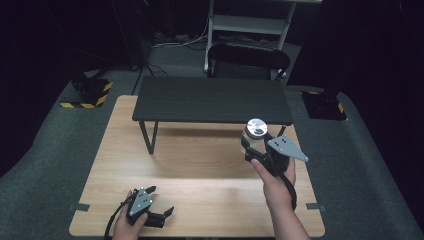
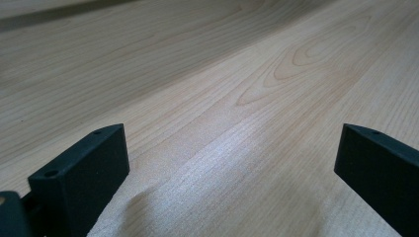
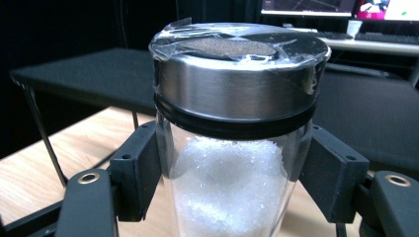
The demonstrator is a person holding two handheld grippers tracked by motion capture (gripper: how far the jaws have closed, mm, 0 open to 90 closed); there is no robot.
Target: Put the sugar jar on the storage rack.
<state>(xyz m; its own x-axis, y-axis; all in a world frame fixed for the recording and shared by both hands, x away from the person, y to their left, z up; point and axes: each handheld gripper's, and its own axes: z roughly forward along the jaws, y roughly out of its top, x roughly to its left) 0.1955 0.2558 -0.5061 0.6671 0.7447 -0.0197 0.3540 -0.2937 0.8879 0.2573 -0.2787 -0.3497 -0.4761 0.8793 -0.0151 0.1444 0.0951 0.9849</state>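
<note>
Left gripper sits low at about 7 o'clock on the light wood table, held in the person's left hand, jaws spread wide and pointing toward 3 o'clock with nothing between them; in the left gripper view both black jaws stand far apart over bare wood grain. Behind at 12 o'clock a dark shelf riser stands on thin legs across the table's far half, nothing on top. Black-yellow striped floor bases flank the table at 10 and 2 o'clock; a black chair and a white rack lie past the far edge. At about 4 o'clock the right hand reaches forward with the right gripper raised off the table just in front of the shelf riser's right end, grey plate on top. Its jaws are clamped on a glass jar, upright, lifted. In the right gripper view the jar sits between both jaw pads, touching each side, holding white coarse crystals, capped by a steel lid with clear tape over its top. Monitors glow far behind at 1 o'clock.
</note>
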